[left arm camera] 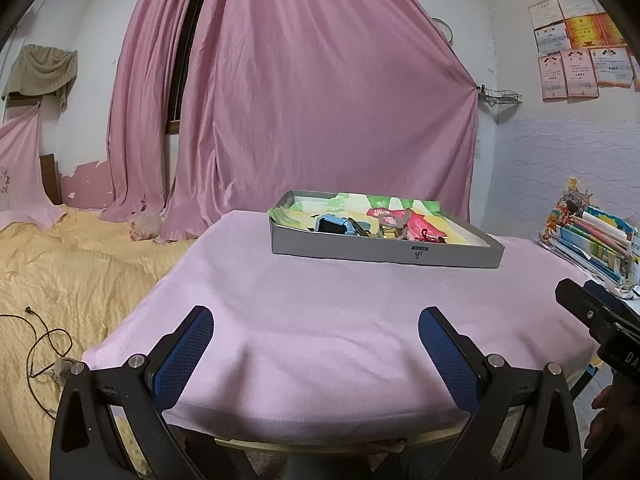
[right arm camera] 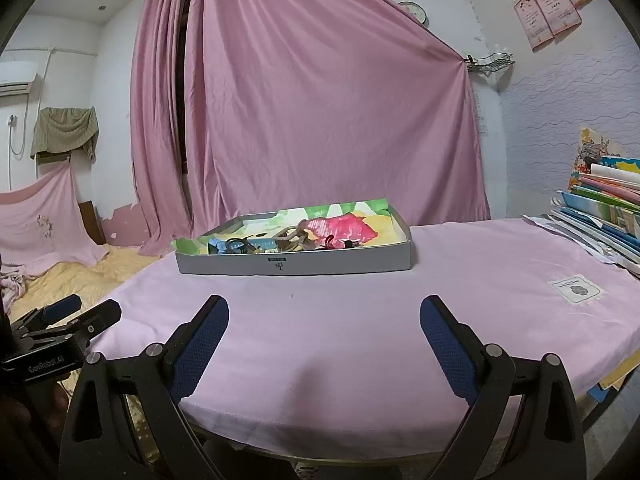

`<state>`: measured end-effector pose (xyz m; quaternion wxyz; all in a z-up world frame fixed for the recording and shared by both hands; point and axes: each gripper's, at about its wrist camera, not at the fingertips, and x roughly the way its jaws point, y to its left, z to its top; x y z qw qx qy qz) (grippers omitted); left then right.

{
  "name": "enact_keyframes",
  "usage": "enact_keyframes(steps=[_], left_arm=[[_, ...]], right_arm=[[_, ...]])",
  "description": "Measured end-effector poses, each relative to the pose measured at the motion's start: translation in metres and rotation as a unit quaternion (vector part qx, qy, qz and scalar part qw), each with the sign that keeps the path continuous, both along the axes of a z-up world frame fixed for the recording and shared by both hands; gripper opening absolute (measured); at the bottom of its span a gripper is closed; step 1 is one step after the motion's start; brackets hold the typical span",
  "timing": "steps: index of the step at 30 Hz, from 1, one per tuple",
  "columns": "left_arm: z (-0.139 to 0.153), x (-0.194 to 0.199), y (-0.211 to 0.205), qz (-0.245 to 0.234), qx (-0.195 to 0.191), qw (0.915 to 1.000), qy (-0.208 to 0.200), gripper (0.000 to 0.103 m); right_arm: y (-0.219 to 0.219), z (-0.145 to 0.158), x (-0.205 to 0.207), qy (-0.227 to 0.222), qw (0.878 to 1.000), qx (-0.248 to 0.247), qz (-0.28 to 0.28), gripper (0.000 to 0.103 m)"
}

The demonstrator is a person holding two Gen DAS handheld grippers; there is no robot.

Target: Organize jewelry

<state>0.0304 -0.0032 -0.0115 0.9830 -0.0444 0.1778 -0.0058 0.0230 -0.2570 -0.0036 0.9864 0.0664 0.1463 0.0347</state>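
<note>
Left gripper (left arm camera: 316,330) and right gripper (right arm camera: 324,320) hover wide, empty. Ahead, the grey tray (right arm camera: 296,266) corrals tangled jewelry (right arm camera: 296,240) for sorting.

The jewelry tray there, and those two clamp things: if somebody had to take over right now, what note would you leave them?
Left gripper: open, empty, held over the near edge of the table, well short of the tray.
Right gripper: open, empty, likewise at the near edge.
The grey tray sits toward the far side of the pink tablecloth. It is lined with colourful paper and holds a jumbled pile: a blue watch at one end, and small red pieces and tan ones too small to name.
Done: nothing that shows; the pile looks unsorted.
Left: reach in, pick items out and sort them, probably one at a time.
</note>
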Motion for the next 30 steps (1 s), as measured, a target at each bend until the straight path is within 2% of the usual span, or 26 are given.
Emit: enact_keyframes(steps=[30], left_arm=[[-0.0006,0.0002,0.0012,0.002,-0.002,1.0000,0.002,0.103]], right_arm=[[0.0063,-0.0057,0.0081,0.012,1.000,-0.003,0.004,0.094]])
